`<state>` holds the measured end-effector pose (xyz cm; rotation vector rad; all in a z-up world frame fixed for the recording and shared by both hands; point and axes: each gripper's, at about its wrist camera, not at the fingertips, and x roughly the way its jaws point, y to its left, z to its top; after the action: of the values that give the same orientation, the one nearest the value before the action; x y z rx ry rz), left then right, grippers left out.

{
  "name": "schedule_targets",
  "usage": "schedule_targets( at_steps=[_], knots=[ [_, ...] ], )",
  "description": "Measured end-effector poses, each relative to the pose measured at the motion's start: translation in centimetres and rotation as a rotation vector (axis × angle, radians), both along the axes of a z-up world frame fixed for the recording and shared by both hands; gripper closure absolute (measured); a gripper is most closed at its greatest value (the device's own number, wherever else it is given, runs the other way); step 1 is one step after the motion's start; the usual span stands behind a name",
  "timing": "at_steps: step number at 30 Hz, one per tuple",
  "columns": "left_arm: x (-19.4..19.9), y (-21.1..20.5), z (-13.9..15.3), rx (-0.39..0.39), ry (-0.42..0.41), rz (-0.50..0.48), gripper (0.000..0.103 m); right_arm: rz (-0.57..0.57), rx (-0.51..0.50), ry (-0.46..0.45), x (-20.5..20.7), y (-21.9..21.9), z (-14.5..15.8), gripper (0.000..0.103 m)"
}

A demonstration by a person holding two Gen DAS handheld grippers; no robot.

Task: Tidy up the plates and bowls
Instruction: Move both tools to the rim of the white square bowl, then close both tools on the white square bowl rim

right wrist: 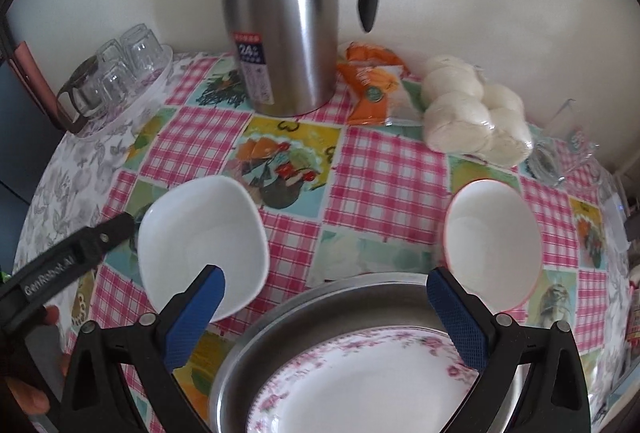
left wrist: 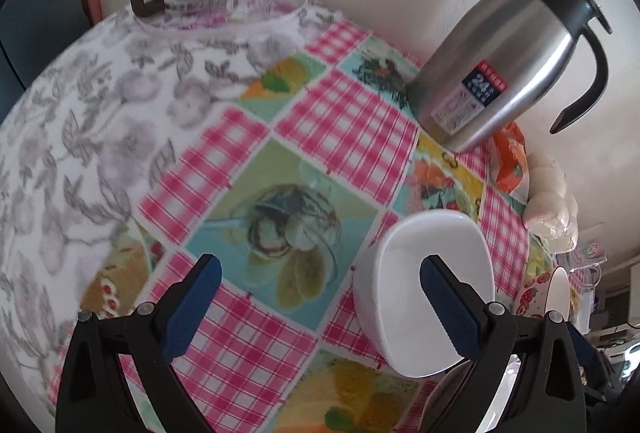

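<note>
done: floral-rimmed white plate (right wrist: 360,385) lies in round steel tray (right wrist: 256,345) | left: square white bowl (right wrist: 200,233), red-rimmed white bowl (right wrist: 492,241) loose | both grippers wide, empty

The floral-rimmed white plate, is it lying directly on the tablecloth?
No, the floral-rimmed white plate lies inside the round metal tray.

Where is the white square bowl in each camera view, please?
Left wrist view: the white square bowl is at lower right, just behind the right finger of the open left gripper.
Right wrist view: the bowl is at left of centre, on the tablecloth.
Shared landmark: the steel thermos jug by the wall.
</note>
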<state>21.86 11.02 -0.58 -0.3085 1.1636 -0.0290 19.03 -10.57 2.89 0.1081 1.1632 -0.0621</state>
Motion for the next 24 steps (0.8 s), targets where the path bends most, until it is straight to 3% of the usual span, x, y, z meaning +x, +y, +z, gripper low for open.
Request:
schedule_targets(
  at_steps=[5, 9, 11, 14, 16, 19, 22, 24],
  knots=[
    [0.4, -0.1, -1.1, -0.036, 0.031, -0.001, 0.004, 0.01, 0.005, 0.042, 0.7, 1.0, -2.1, 0.019],
    [0.7, -0.1, -1.7, -0.062, 0.044, -0.005, 0.006, -0.001, -0.013, 0.039, 1.0, 1.3, -2.9, 0.023],
    [0.7, -0.3, -1.8, -0.07, 0.042, -0.012, 0.007, -0.001, -0.006, 0.031, 1.2, 1.3, -2.8, 0.029],
    [0.8, -0.4, -1.6, -0.081, 0.035, -0.019, 0.017, -0.004, 0.001, 0.026, 1.5, 1.2, -2.6, 0.038],
    [0.8, -0.5, -1.5, -0.084, 0.025, -0.025, 0.018, -0.003, 0.023, 0.022, 1.5, 0.9, -2.5, 0.044],
    [0.8, -0.7, -1.3, -0.086, 0.019, -0.033, 0.028, -0.012, 0.034, 0.024, 1.6, 0.3, -2.4, 0.046],
    [0.8, -0.9, -1.4, -0.092, 0.02, -0.041, 0.03, -0.007, 0.024, 0.027, 1.7, 0.3, -2.6, 0.051],
    [0.9, -1.1, -1.4, -0.086, 0.018, -0.04, 0.038, -0.006, 0.026, 0.023, 1.7, 0.4, -2.6, 0.054]
  ],
)
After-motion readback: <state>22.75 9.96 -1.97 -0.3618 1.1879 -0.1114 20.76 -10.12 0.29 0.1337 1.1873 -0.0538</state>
